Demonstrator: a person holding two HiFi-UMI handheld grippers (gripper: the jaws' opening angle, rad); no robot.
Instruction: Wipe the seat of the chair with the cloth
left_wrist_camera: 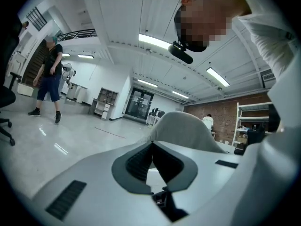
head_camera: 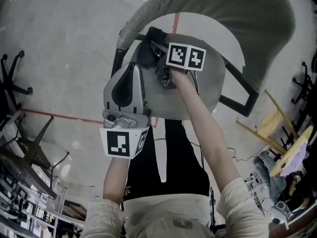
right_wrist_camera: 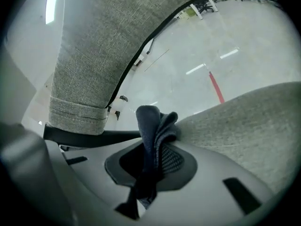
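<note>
Right hand-held gripper (right_wrist_camera: 151,147) (cloth (right_wrist_camera: 155,121)) at seat (right_wrist_camera: 254,126)

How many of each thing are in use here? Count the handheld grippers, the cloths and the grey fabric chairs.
grippers: 2, the left gripper and the right gripper
cloth: 1, dark, clamped in the right gripper
grey chair: 1
Total: 4

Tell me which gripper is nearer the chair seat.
Right. The right gripper, shut on the cloth, sits low over the seat; the left gripper, shut and empty, is raised off its left edge.
</note>
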